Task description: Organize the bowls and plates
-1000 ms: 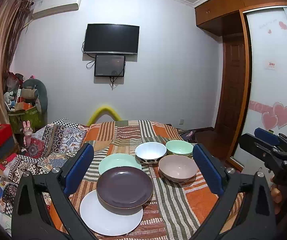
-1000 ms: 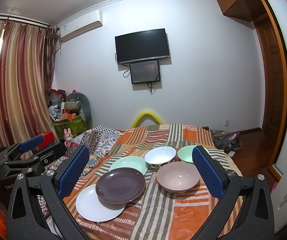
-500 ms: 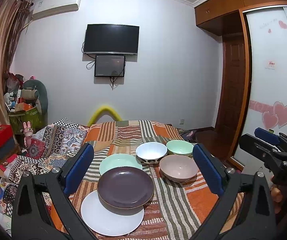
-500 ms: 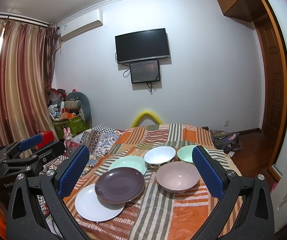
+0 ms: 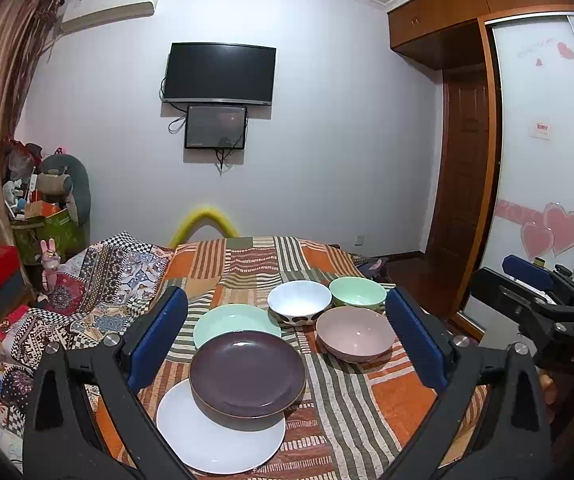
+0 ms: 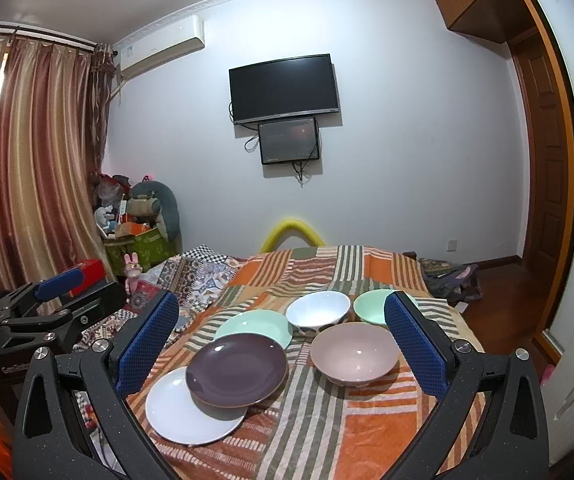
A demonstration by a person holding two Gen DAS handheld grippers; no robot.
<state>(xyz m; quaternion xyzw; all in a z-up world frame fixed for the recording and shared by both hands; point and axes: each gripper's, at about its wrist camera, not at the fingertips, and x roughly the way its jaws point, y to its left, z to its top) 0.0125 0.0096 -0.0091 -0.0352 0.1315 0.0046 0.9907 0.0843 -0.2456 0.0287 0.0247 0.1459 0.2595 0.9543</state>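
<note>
On a striped patchwork cloth (image 5: 339, 408) lie a white plate (image 5: 215, 440) (image 6: 183, 412), a dark purple plate (image 5: 247, 372) (image 6: 237, 368) overlapping it, and a mint plate (image 5: 231, 318) (image 6: 259, 322) behind. To their right stand a white bowl (image 5: 299, 304) (image 6: 318, 312), a mint bowl (image 5: 357, 292) (image 6: 371, 306) and a pink bowl (image 5: 355, 334) (image 6: 354, 354). My left gripper (image 5: 287, 340) is open and empty above the near edge. My right gripper (image 6: 281, 344) is open and empty, held to the right of the left one.
The cloth covers a table or bed that runs toward the back wall (image 5: 327, 152). A patterned blanket (image 5: 99, 280) and piled boxes and toys (image 5: 43, 224) lie to the left. A wooden door and wardrobe (image 5: 463, 184) stand on the right.
Both views have shifted very slightly. The dishes have not moved and both grippers stay open.
</note>
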